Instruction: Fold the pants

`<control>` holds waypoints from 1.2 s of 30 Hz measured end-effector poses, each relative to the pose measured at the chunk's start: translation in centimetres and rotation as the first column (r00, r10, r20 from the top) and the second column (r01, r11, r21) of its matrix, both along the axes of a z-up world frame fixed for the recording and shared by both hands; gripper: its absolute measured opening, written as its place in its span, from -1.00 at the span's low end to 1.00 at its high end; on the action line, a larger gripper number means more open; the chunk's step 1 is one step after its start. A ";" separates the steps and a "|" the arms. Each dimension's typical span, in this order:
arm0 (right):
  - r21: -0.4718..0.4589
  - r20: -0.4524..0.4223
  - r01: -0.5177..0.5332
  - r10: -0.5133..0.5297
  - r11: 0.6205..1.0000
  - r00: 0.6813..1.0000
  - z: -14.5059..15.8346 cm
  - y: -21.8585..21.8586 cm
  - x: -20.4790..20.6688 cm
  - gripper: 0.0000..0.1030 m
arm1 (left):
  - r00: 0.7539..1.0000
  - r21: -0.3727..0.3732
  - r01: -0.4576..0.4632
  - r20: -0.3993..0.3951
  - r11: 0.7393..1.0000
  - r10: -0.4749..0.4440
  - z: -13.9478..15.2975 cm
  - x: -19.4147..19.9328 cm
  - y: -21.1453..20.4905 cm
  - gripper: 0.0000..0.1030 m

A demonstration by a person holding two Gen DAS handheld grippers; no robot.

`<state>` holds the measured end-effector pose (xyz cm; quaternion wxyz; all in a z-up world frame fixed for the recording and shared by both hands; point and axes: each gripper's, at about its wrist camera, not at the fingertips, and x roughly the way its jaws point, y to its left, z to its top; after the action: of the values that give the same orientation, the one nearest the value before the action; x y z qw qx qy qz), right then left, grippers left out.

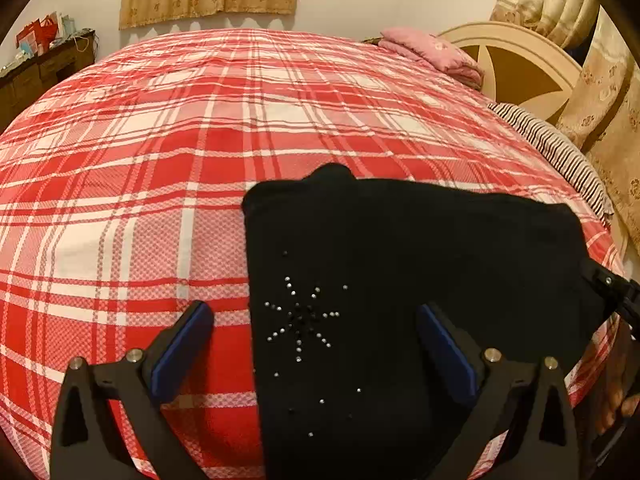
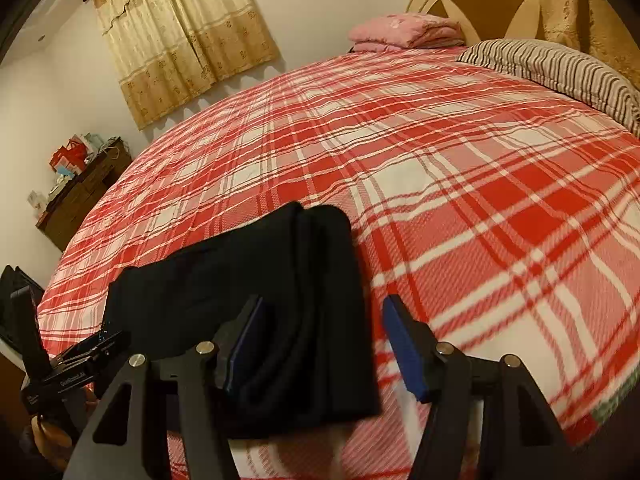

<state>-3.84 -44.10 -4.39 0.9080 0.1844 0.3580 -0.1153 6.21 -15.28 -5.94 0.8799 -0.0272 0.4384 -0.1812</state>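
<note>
We hold both grippers, left gripper (image 1: 314,350) and right gripper (image 2: 322,350), jaws apart, gripping nothing, over the folded black pants (image 1: 420,280) lying on the plaid bedspread (image 1: 160,160) near its front edge.

Pants (image 1: 400,280) near hem cut off by left-wrist frame bottom; my right gripper (image 1: 616,300) mostly cropped at that frame's edge; dresser (image 2: 80,200) clutter too small to identify; headboard (image 2: 472,0) cropped.

Your folded pants (image 1: 400,280) lie on the bed (image 1: 160,140), near its front edge. Far behind them, a folded blanket (image 1: 432,54) sits by the headboard (image 1: 516,68). A pillow (image 2: 560,68) lies just right of it. A dresser (image 2: 80,196) stands left of the bed.
</note>
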 end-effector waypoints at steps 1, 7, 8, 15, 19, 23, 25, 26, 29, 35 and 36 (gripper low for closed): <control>0.014 0.005 -0.009 0.009 1.000 1.000 0.0 0.4 -0.3 0.22 | 1.000 0.002 0.000 0.002 1.000 0.000 0.0 -0.1 0.0 1.00; 0.080 0.001 -0.101 0.102 0.992 0.995 -0.8 1.7 -0.4 0.23 | 1.000 -0.005 -0.005 0.021 1.000 0.005 -0.2 0.1 0.0 1.00; 0.094 0.009 -0.095 0.095 0.991 0.995 -0.9 1.5 -0.4 0.23 | 1.000 -0.002 -0.003 0.031 1.000 0.003 -0.3 -0.1 0.0 1.00; 0.029 -0.016 -0.080 0.081 0.996 0.997 -1.2 2.5 0.2 0.23 | 1.000 0.013 0.010 -0.003 1.000 -0.010 -0.3 0.3 -0.1 1.00; 0.095 0.017 -0.069 0.068 0.993 0.998 -1.2 2.0 0.0 0.48 | 0.999 0.039 0.011 -0.046 0.999 -0.009 -0.3 0.6 -0.4 1.00; 0.100 -0.002 -0.078 0.079 0.992 0.997 -1.1 2.7 0.8 0.78 | 0.997 0.046 0.014 -0.076 0.999 -0.011 -0.4 0.7 -0.3 1.00; 0.082 -0.017 -0.074 0.075 0.994 0.997 -1.1 3.1 1.2 0.85 | 0.997 0.060 0.029 -0.074 0.998 -0.024 -0.4 0.6 -0.5 1.00; 0.083 -0.014 -0.064 0.066 0.994 0.998 -1.1 3.2 1.2 0.85 | 0.997 0.069 0.038 -0.071 0.997 -0.033 -0.4 0.5 -0.6 1.00; 0.039 -0.021 -0.054 0.055 0.998 0.998 -1.1 3.7 1.1 0.75 | 0.998 0.070 0.038 -0.061 0.997 -0.033 -0.4 0.3 -0.5 0.95; -0.130 -0.062 -0.046 0.039 0.990 0.997 -1.2 4.3 0.3 0.02 | 0.998 0.069 0.060 -0.026 0.996 -0.059 0.4 -0.3 -1.1 0.32; -0.140 -0.064 -0.047 0.038 0.989 0.997 -1.1 4.4 0.4 -0.01 | 0.998 0.066 0.056 -0.026 0.996 -0.055 0.4 -0.3 -1.1 0.27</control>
<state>-3.48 -39.73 -5.51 0.9098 0.1081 0.3802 -0.1265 5.95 -16.35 -5.52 0.8696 0.0124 0.4554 -0.1905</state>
